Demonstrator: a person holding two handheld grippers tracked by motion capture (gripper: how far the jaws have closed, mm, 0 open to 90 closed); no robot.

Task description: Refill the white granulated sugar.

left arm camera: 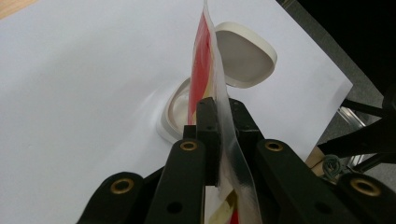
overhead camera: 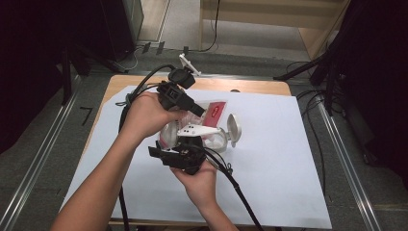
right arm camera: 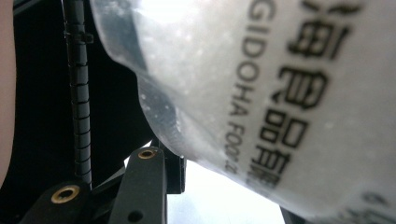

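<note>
It looks like a lab for filming. A small wooden table (overhead camera: pixel 202 84) stands on grey floor (overhead camera: pixel 43 139), with black stands (overhead camera: pixel 332 72) and cables (overhead camera: pixel 308 96) around the table.

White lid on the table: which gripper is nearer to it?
Left. The left gripper, clamping the red packet, sits just short of the white lid. The right gripper is farther back, holding the clear jar.

Grey floor (overhead camera: pixel 43 159), wooden bench (overhead camera: pixel 269 14) (far end), dark surroundings.
</note>
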